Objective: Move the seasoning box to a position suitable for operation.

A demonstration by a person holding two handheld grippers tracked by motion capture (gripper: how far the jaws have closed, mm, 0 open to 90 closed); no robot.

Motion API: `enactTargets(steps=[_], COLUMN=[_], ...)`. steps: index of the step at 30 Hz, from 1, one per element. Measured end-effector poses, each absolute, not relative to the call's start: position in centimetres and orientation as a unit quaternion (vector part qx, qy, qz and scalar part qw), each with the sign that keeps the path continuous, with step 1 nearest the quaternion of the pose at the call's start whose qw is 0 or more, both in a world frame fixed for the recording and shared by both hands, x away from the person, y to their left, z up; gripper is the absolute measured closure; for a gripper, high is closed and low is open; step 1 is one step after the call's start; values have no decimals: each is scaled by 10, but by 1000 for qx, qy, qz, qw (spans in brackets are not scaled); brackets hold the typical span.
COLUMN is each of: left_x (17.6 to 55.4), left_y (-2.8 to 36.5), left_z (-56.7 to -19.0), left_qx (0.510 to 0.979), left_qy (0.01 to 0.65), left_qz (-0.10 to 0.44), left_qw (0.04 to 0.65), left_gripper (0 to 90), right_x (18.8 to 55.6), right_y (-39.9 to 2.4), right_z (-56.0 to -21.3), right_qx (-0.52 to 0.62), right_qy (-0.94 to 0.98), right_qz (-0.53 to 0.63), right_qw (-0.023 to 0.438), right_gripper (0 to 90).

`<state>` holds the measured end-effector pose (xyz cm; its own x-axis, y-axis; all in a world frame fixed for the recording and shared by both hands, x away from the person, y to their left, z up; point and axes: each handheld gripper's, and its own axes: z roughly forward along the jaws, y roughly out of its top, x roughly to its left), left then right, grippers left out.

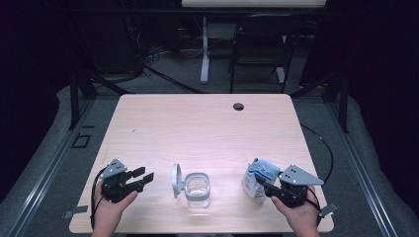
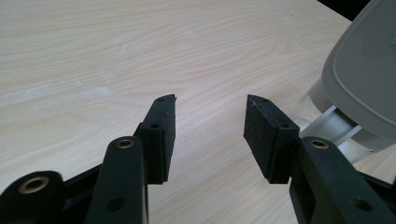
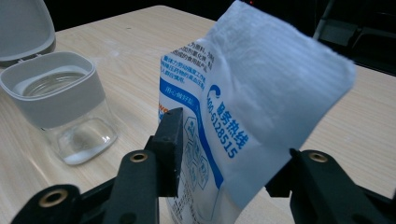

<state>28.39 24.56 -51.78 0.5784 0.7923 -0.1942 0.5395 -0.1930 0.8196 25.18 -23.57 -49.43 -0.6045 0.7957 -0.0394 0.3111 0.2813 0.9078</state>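
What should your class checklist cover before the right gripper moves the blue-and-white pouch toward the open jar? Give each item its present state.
1. Jar lid swung open: ok.
2. Jar upright on the table: ok.
3. Pouch between the right gripper jaws: ok.
4. Pads pressing firmly on the pouch: cannot tell.
5. Pouch top torn open: cannot tell.
6. Left gripper open, nothing between its jaws, beside the jar: ok.

A light wooden table (image 1: 197, 123) carries a clear open-lidded jar (image 1: 197, 190) and a blue-white pouch (image 1: 256, 178)
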Motion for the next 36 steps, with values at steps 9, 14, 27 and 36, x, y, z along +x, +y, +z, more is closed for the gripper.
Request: enactTargets(steps=[9, 14, 27, 36], left_x=[284, 285, 286, 286], left_y=[245, 246, 246, 248], left_z=[-521, -520, -519, -520], left_qx=[763, 760, 760, 756], left_qy=[438, 439, 440, 443], left_qz=[134, 135, 134, 135], left_qw=[456, 460, 459, 462], left_gripper=[538, 537, 535, 534], right_x=[252, 252, 252, 251], right_y=[-237, -238, -235, -227], right_z=[-501, -505, -523, -532], right_qx=[380, 377, 385, 381], right_qy=[744, 749, 748, 766], right_qz=[482, 477, 475, 448], right_qw=[265, 263, 257, 261], right_gripper=[453, 385, 285, 289])
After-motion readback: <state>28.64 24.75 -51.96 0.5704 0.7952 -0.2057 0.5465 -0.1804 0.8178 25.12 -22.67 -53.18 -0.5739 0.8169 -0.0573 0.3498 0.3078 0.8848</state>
